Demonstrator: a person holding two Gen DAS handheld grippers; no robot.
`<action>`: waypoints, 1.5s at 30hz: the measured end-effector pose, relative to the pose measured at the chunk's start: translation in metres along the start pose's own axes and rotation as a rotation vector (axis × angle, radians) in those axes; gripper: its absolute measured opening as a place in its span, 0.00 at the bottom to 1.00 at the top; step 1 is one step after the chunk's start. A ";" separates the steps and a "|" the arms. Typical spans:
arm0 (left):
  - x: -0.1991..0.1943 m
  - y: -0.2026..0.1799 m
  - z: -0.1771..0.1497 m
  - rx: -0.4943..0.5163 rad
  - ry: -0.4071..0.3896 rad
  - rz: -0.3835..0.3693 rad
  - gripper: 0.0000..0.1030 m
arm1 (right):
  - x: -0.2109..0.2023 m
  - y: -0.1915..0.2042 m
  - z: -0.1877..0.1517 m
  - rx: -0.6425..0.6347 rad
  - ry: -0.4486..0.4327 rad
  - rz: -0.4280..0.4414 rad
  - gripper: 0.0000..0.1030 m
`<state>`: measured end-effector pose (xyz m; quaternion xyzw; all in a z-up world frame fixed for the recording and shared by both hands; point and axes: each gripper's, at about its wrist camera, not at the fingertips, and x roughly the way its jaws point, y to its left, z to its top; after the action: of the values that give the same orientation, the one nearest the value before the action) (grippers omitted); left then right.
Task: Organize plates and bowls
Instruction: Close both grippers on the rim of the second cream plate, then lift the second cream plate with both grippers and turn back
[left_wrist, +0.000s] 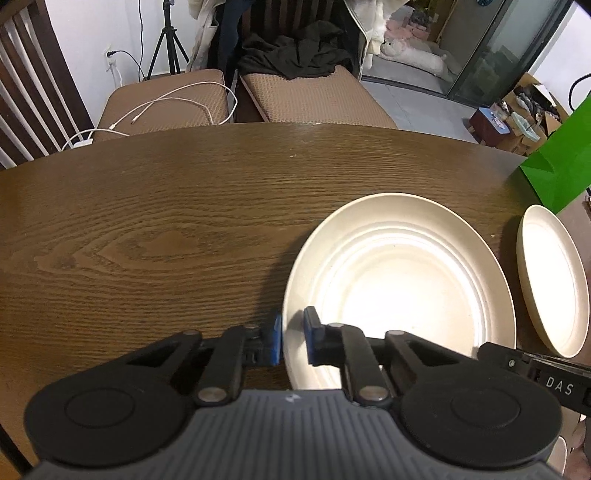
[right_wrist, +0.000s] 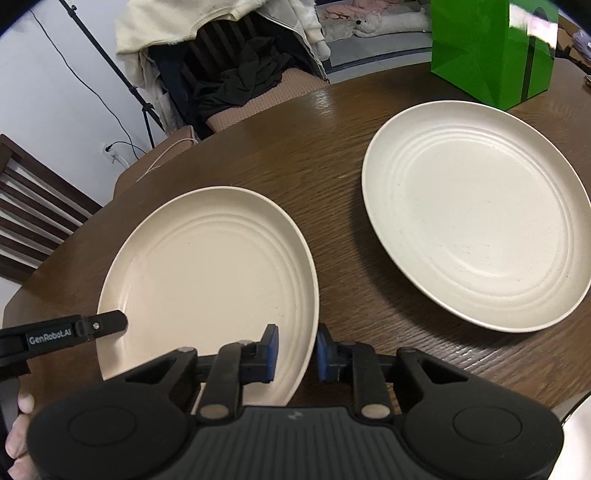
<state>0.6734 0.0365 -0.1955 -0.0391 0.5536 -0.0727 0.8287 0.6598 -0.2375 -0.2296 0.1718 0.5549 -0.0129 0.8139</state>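
Left gripper (left_wrist: 293, 341): blue-padded fingers (left_wrist: 311, 334) pinching the near plate (left_wrist: 399, 288) at its rim, about 8 o'clock on the plate; one pad outside the rim, one inside.

Right gripper (right_wrist: 295, 352): blue-padded fingers (right_wrist: 271, 352) pinching the same near plate (right_wrist: 207, 273) at its rim, about 5 o'clock on the plate; one pad inside, one outside over the wood.

Near plate: cream, round, ringed centre. Lies on the desk (left_wrist: 166, 229), held at opposite edges by both grippers. Whether it is raised off the wood cannot be told.

Far plate (right_wrist: 476, 218): same cream make, flat on the desk, apart from the near plate at its 2 o'clock in the right wrist view; a strip of bare wood lies between them. In the left wrist view only its edge (left_wrist: 554, 280) shows, at 3 o'clock.

Green paper bag (right_wrist: 491, 51): upright on the desk, beyond the far plate at 12 o'clock.

Desk: dark brown wood grain, curved far edge.

A person's hand (right_wrist: 18, 439): at the lower left of the right wrist view, on the left gripper's handle.

Chairs (left_wrist: 162, 103): two with tan cushions beyond the desk; a white cable (left_wrist: 177, 99) lies on one, dark clothing (left_wrist: 295, 51) on the other.
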 end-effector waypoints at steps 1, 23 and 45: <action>0.000 -0.001 0.000 0.004 -0.002 0.003 0.12 | 0.001 -0.001 0.000 0.001 0.000 -0.001 0.13; -0.005 -0.016 -0.002 0.036 -0.044 0.038 0.13 | -0.007 0.003 -0.014 -0.039 -0.059 -0.008 0.12; -0.043 -0.038 0.006 0.066 -0.142 0.008 0.13 | -0.046 -0.005 -0.013 -0.022 -0.160 -0.009 0.12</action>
<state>0.6597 0.0061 -0.1484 -0.0146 0.4907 -0.0845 0.8671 0.6295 -0.2466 -0.1933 0.1587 0.4892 -0.0243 0.8573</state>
